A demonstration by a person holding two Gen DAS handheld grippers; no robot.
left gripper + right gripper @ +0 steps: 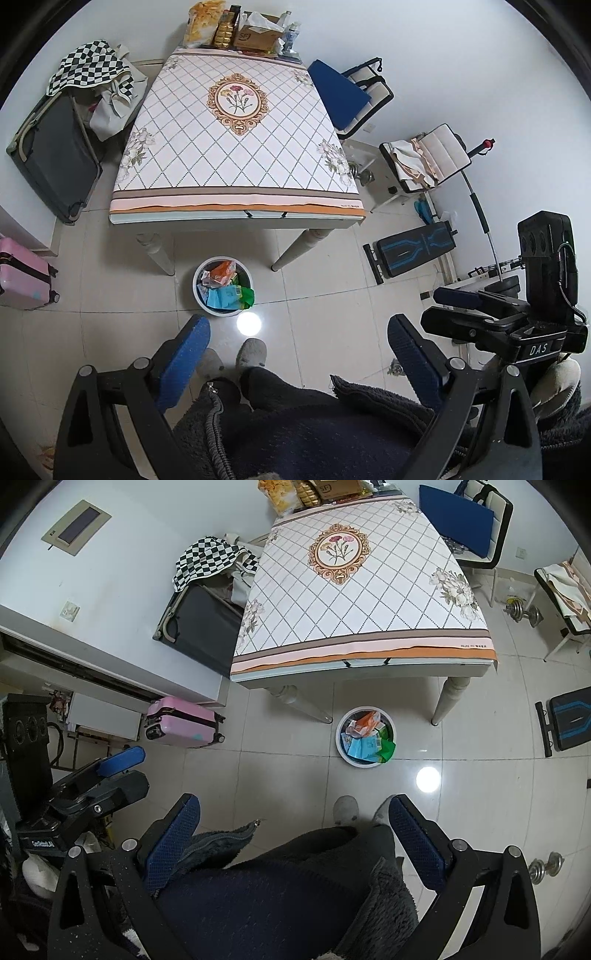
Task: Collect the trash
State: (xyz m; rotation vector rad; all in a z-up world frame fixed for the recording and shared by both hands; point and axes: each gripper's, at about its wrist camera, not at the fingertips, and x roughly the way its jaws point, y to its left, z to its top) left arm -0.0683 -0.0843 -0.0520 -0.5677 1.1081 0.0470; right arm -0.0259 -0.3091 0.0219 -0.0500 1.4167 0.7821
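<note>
A round white trash bin [223,287] [366,737] stands on the tiled floor in front of the table, filled with several colourful wrappers: orange, light blue and green. My left gripper [301,345] is held high above the floor, nearer the person than the bin, open with nothing between its blue pads. My right gripper [293,829] is likewise open and empty, held over the person's lap. Each gripper shows at the edge of the other's view: the right gripper [461,300], the left gripper [118,760]. The table [236,129] [354,590] wears a diamond-patterned cloth with a floral medallion.
Snack bags, a carton and bottles [240,29] sit at the table's far end. A dark open suitcase [55,158] with checkered cloth is on the left, a pink suitcase [181,722] nearby. Chairs [354,96], a weight bench [413,253] and dumbbells [524,611] lie to the right. The person's slippers [251,352] rest near the bin.
</note>
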